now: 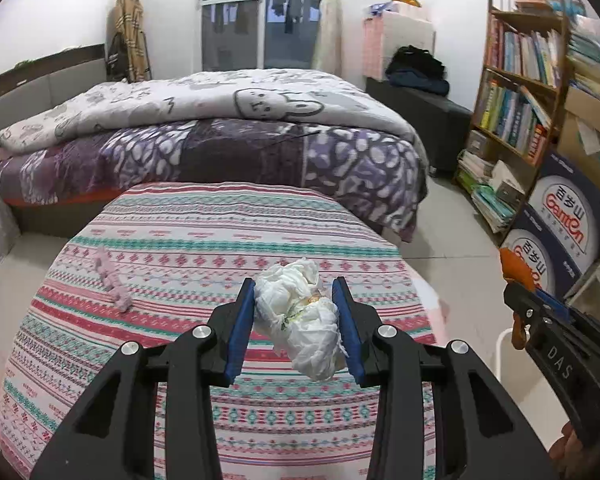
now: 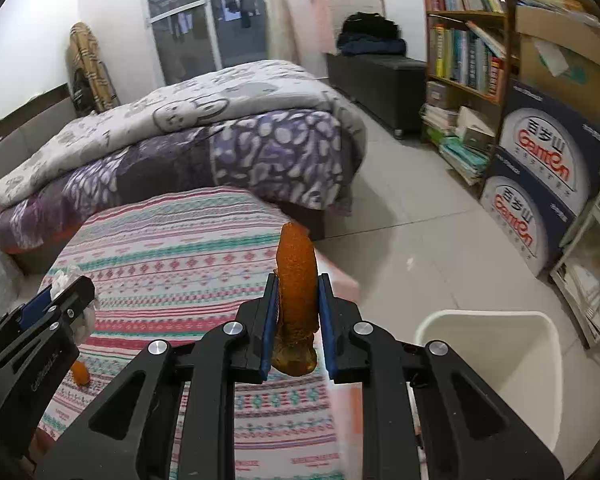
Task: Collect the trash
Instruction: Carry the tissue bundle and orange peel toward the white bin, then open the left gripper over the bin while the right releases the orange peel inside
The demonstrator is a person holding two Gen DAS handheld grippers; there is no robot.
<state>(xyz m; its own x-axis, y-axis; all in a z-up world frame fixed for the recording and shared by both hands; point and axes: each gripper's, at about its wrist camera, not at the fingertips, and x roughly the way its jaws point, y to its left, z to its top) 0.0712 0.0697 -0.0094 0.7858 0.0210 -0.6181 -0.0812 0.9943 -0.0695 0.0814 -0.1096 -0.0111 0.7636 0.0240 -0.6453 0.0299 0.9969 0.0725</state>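
Right gripper (image 2: 295,320) clamps orange peel (image 2: 295,280); white bin (image 2: 488,320) sits just right-below it: swing over the rim before opening. Left gripper (image 1: 297,320) pinches crumpled tissue (image 1: 300,312)

Striped cloth-covered table (image 1: 203,236) carries a pink scrap (image 1: 113,280) and an orange peel (image 2: 79,373)

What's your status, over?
Left gripper shut on tissue wad. Right gripper shut on orange peel. White bin right, path open.
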